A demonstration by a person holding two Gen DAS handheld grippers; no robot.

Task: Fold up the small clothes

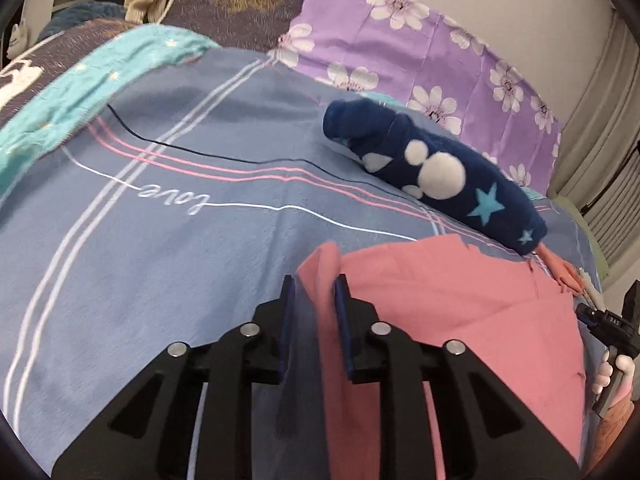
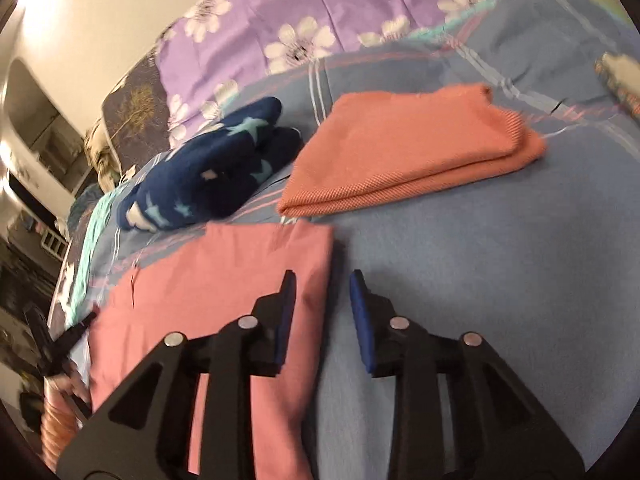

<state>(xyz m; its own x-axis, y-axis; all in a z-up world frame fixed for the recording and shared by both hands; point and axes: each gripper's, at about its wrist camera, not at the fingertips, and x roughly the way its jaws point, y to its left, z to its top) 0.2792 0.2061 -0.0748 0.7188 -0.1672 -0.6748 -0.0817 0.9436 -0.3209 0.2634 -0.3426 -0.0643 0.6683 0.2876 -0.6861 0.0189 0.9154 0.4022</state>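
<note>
Pink cotton-like cloth fills the nearest ground: the pink garment [image 1: 460,312] lies on the bed just ahead of both tools, thin, limp and light by the look of it, so it should drape and slide, not hold a crease by itself. A raised fold at its left edge stands between the pads of the left hand-held gripper [image 1: 315,292], which is narrowed around it, though firm pinching cannot be confirmed. That doubled edge seems the best hold. The right hand-held gripper [image 2: 322,288] hovers wide over the garment's right edge [image 2: 224,280], holding nothing. Beyond it lies a folded orange knit [image 2: 412,152], and left of that a plush navy star-print piece [image 2: 208,184]. Underneath is a blue striped bedsheet [image 1: 160,264], soft and yielding; farthest off are a purple floral pillow [image 1: 420,44] and a pale wall.
</note>
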